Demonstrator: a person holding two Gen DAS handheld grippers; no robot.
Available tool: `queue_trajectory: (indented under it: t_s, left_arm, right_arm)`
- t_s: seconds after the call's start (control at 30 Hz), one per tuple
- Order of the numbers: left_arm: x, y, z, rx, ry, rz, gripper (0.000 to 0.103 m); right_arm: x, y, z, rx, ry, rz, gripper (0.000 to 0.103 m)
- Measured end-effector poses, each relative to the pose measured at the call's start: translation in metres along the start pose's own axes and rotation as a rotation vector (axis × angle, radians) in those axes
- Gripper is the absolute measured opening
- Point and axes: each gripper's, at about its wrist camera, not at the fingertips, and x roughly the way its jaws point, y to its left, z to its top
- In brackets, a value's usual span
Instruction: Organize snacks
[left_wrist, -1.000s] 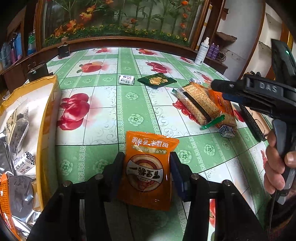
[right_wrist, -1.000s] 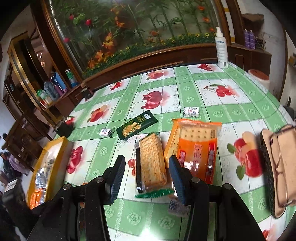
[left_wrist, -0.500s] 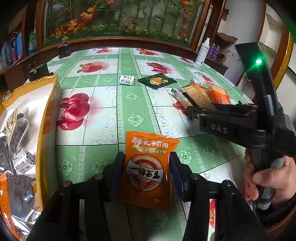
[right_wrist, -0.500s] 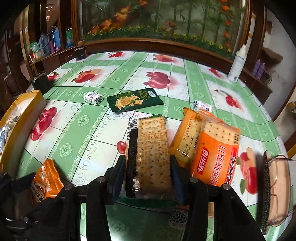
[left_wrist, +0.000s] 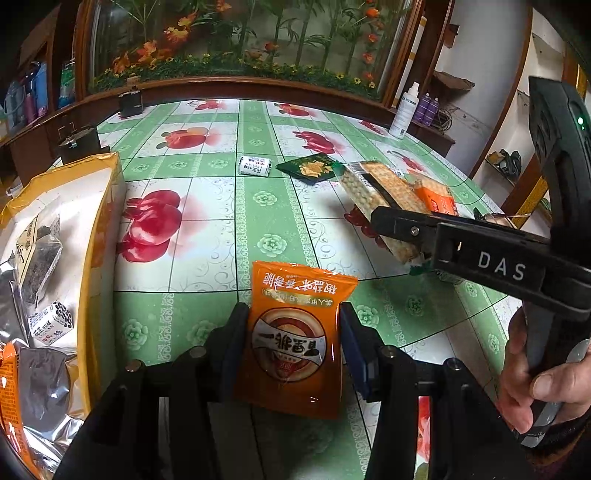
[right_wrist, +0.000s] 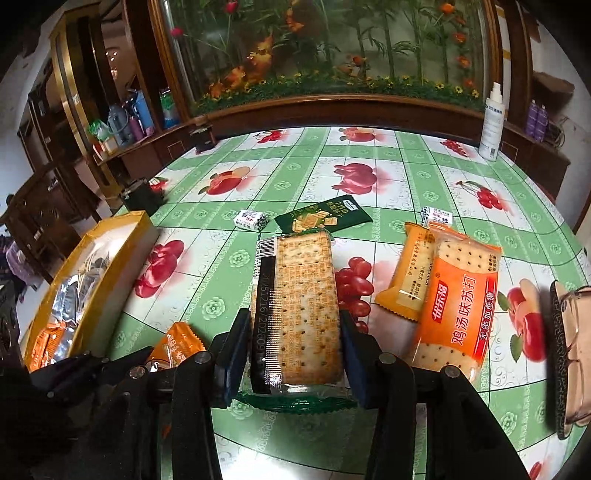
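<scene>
My left gripper (left_wrist: 291, 332) is shut on an orange snack packet (left_wrist: 295, 332), pads against both its sides, low over the table. My right gripper (right_wrist: 295, 332) is closed around a clear cracker pack (right_wrist: 299, 310), pads touching both long sides. That pack also shows in the left wrist view (left_wrist: 376, 195) with the right gripper over it. The yellow snack box (left_wrist: 99, 236) with several packets stands at the left; it also shows in the right wrist view (right_wrist: 110, 269). The orange packet also shows in the right wrist view (right_wrist: 177, 343).
An orange cracker pack (right_wrist: 458, 306), a small yellow-orange pack (right_wrist: 410, 273), a dark green packet (right_wrist: 321, 218) and two small white candies (right_wrist: 249, 219) (right_wrist: 436, 214) lie on the green fruit-pattern tablecloth. A glasses case (right_wrist: 569, 354) lies at the right edge. A spray bottle (right_wrist: 493, 118) stands at the back.
My right gripper has come down and closed around the cracker pack, which now sits between its pads. My left gripper has stayed shut on the orange packet.
</scene>
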Motion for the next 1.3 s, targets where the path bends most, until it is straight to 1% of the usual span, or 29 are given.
queue_trajectory:
  t_s: [0.13, 0.7, 1.3]
  left_arm:
    - [-0.0014, 0.0003, 0.0003, -0.004, -0.006, -0.003, 0.048]
    - [-0.0065, 0.0006, 0.0022, -0.013, -0.024, -0.025, 0.048]
    - [-0.0075, -0.0006, 0.0021, -0.013, -0.024, -0.029, 0.048]
  right_arm:
    - [0.0018, -0.004, 0.0002, 0.024, 0.006, 0.015, 0.05]
    - [0.0, -0.0072, -0.0007, 0.041, 0.003, 0.025, 0.05]
    - [0.0, -0.0083, -0.0013, 0.048, 0.004, 0.027, 0.05]
